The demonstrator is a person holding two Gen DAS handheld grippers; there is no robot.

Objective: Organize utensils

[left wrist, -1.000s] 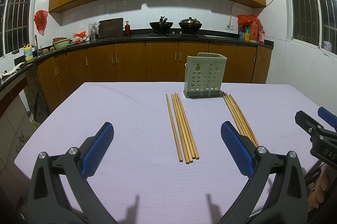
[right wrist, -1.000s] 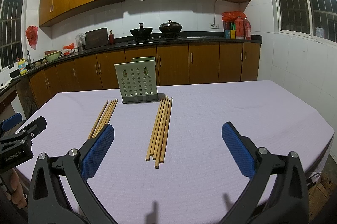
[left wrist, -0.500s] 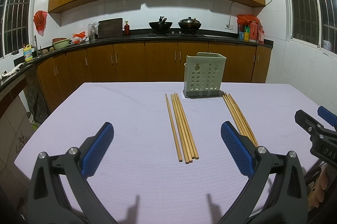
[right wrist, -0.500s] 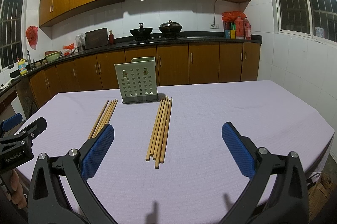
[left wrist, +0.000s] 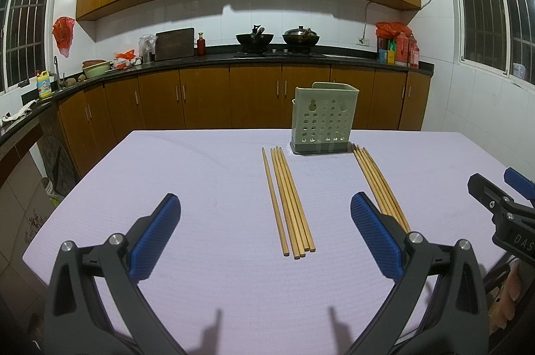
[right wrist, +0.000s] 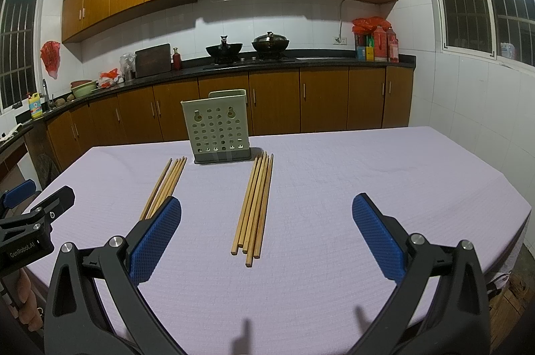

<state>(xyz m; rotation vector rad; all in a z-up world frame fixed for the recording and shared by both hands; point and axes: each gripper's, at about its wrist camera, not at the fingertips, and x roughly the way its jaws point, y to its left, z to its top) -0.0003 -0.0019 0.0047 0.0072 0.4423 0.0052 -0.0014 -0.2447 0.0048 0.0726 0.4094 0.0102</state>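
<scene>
Two chopstick bundles [left wrist: 289, 201] [right wrist: 254, 204] flank the perforated holder [left wrist: 322, 119]; both claws [left wrist: 264, 234] [right wrist: 267, 234] gape wide and empty, pre-grasp; next, close on one bundle.

Indoor light, moderately bright; dark windows; soft near-edge shadows; sharp focus; strong fisheye bending, black corners

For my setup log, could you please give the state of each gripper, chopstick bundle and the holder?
left gripper: open, holding nothing
right gripper: open, holding nothing
left chopstick bundle: flat on the table, loose
right chopstick bundle: flat on the table, loose
utensil holder: upright, no utensils showing
</scene>
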